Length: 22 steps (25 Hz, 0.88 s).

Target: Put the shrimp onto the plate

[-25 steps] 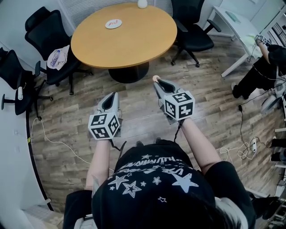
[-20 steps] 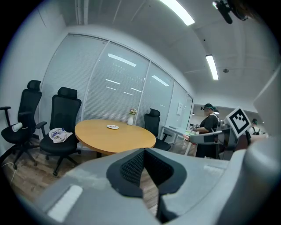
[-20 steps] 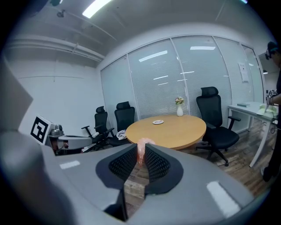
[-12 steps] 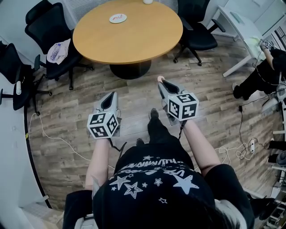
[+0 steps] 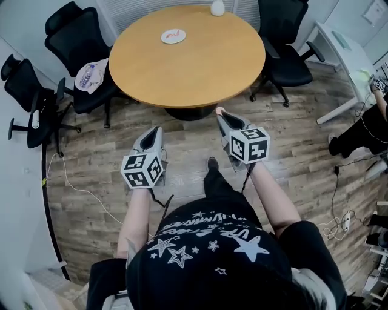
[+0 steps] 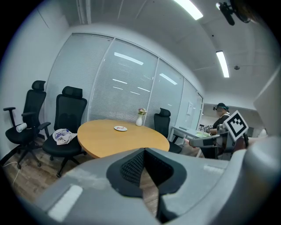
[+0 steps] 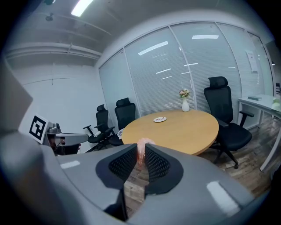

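Plainly, right tongs (image 7: 140, 151) pinching shrimp (image 7: 141, 144), shirt lettering (image 5: 203, 223) illegible

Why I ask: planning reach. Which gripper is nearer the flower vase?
Right. The right gripper, holding the shrimp, is at the table's near edge facing the flower vase; the left gripper is farther back and leftward.

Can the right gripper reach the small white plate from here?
Probably not yet. The right gripper, shut on the pink shrimp, hangs short of the round wooden table; the small white plate lies towards its far side. Nothing blocks the way.
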Available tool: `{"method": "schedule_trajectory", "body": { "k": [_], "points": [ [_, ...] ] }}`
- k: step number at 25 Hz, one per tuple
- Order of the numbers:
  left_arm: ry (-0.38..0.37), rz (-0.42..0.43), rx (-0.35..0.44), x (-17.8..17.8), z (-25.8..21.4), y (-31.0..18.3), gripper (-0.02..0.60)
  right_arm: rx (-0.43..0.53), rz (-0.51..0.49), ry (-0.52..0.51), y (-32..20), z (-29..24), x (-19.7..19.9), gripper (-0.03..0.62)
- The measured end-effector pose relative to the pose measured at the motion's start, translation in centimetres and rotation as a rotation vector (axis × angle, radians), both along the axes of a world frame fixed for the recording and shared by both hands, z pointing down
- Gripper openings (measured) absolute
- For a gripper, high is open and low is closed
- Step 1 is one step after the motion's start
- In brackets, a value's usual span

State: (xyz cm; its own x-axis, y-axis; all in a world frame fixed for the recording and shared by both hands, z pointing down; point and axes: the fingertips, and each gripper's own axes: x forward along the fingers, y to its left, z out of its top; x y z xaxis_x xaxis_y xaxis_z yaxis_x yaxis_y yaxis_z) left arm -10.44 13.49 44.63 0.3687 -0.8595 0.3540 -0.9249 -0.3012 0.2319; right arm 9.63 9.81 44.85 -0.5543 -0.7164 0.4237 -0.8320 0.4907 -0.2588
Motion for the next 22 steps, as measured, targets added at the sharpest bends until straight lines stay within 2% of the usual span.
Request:
{"method": "schedule_trajectory", "body": {
  "k": [10, 16, 22],
  "points": [
    [-0.007, -0.029, -0.028, 3.2, 0.1, -9.8, 0.002, -0.033, -0.029, -0.025, -11.3, 0.2, 2.9, 0.058],
    [-0.009, -0.061, -0.008, 4.9, -0.7, -14.9, 0.002, -0.023, -0.05, -0.036, -16.8, -0.4, 4.9, 0.058],
    [-0.021, -0.108, 0.005, 5.1, -0.8, -18.6, 0.002, -0.022, -0.105, -0.034, -21.0, 0.0, 5.0, 0.058]
  ]
}}
